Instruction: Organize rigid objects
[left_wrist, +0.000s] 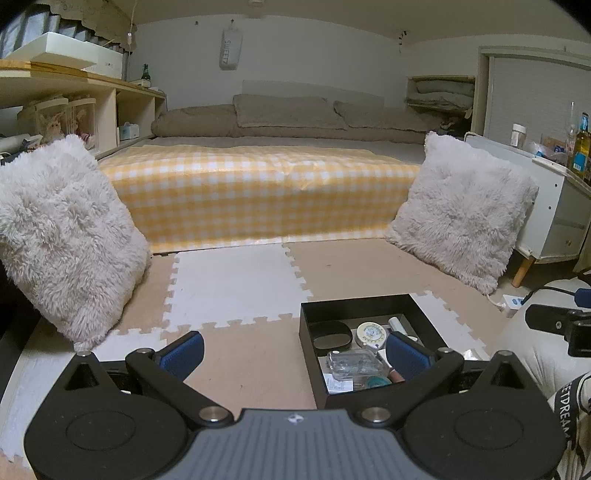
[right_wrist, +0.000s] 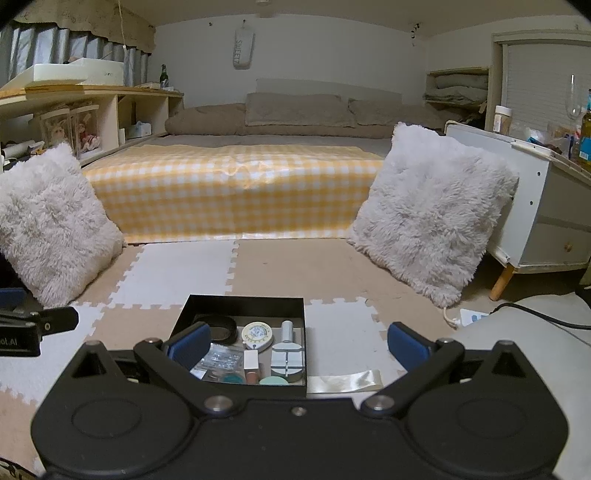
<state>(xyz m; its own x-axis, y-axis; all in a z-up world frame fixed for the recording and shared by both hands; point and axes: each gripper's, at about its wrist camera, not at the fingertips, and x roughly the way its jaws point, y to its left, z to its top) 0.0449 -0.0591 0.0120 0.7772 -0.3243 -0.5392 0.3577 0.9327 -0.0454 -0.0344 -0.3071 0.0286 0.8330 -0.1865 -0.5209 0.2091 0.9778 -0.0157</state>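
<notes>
Both cameras sit low over the floor mat (left_wrist: 236, 280), side by side, facing the bed (right_wrist: 236, 184). Both see the black box (left_wrist: 354, 310) close up.

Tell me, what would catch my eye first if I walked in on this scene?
Probably the black box of small odds and ends on the puzzle-piece foam mat, right in front of both open grippers, the left and the right. Behind it, a yellow checked cover drapes the low bed, flanked by two fluffy white cushions leaning at either side.
</notes>
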